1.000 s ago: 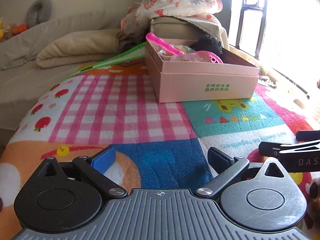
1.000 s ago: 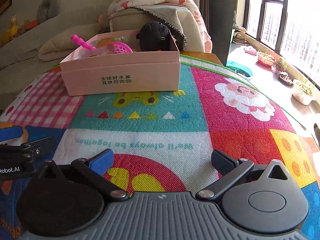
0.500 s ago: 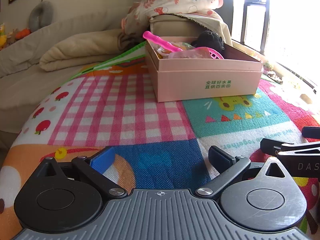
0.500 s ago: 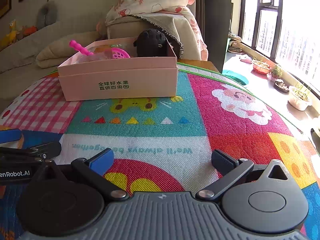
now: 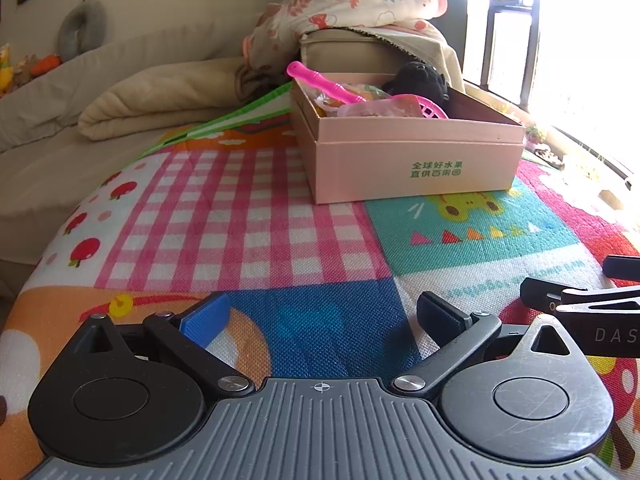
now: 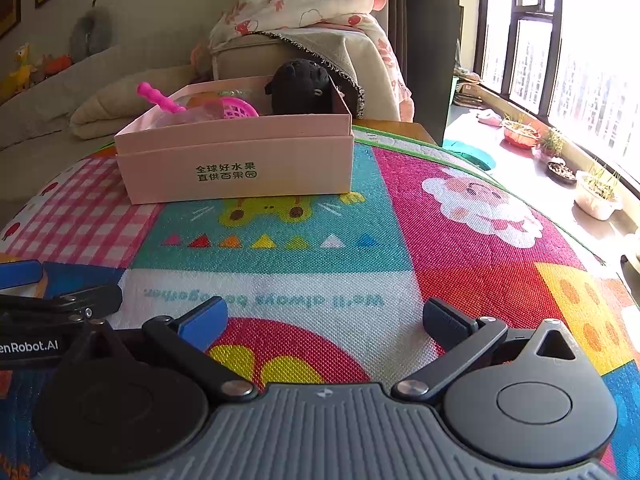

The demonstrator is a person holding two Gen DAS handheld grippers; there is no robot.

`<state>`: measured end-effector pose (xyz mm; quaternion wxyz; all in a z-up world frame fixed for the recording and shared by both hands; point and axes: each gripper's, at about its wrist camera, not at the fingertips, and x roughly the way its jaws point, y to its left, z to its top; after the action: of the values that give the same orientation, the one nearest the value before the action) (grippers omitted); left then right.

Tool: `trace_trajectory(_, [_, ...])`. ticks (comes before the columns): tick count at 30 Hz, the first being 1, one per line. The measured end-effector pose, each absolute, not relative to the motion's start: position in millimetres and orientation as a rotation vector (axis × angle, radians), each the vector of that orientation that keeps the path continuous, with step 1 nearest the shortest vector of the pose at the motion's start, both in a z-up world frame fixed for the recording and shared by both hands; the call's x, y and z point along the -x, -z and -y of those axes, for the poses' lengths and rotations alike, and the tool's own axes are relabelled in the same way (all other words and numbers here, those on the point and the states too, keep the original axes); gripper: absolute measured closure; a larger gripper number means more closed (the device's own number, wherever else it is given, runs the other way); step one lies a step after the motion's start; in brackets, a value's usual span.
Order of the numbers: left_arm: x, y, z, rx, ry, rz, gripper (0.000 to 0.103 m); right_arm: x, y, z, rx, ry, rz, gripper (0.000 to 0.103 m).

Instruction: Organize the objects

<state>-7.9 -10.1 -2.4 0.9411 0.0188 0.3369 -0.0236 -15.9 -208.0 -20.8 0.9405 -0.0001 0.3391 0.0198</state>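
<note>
A pink cardboard box [image 5: 416,160] [image 6: 236,160] with green print stands on the colourful play mat [image 5: 240,216] [image 6: 460,240]. Inside it lie a pink toy scoop [image 5: 344,94] [image 6: 236,110], a black plush toy [image 5: 418,80] [image 6: 302,88] and some wrapped items. My left gripper [image 5: 322,316] is open and empty, low over the mat, well in front of the box. My right gripper [image 6: 326,316] is open and empty, beside it to the right. Each gripper shows at the edge of the other's view: the right one in the left wrist view [image 5: 580,304], the left one in the right wrist view [image 6: 52,300].
A beige sofa with a folded blanket [image 5: 160,100] runs behind the mat at left. A floral quilt [image 6: 304,4] is draped over a cushion behind the box. Windows and small potted plants [image 6: 596,192] line the right side.
Both cameras have dropped and tilted slightly, so the box sits lower in each view. Both grippers stay open and empty.
</note>
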Motion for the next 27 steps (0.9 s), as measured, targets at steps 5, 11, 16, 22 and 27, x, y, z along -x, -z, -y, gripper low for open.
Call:
trace_trajectory(5, [8.0, 2.4, 10.1, -0.038, 0.048, -0.687, 0.000, 16.4, 20.7, 208.2, 0.001, -0.040, -0.692, 0.000])
trace_trajectory(11, [8.1, 2.3, 9.9, -0.038, 0.048, -0.687, 0.000, 17.0, 20.6, 208.9, 0.001, -0.040, -0.692, 0.000])
trace_trajectory(16, [8.1, 2.2, 9.8, -0.038, 0.048, -0.687, 0.000, 17.4, 20.4, 208.8, 0.001, -0.040, -0.692, 0.000])
trace_trajectory(22, [7.7, 2.2, 9.5, -0.038, 0.048, -0.687, 0.000, 17.8, 20.1, 208.8, 0.001, -0.040, -0.692, 0.000])
trace_trajectory(27, [7.6, 2.2, 9.3, -0.037, 0.049, -0.687, 0.000, 17.8, 20.1, 208.8, 0.001, -0.040, -0.692, 0.000])
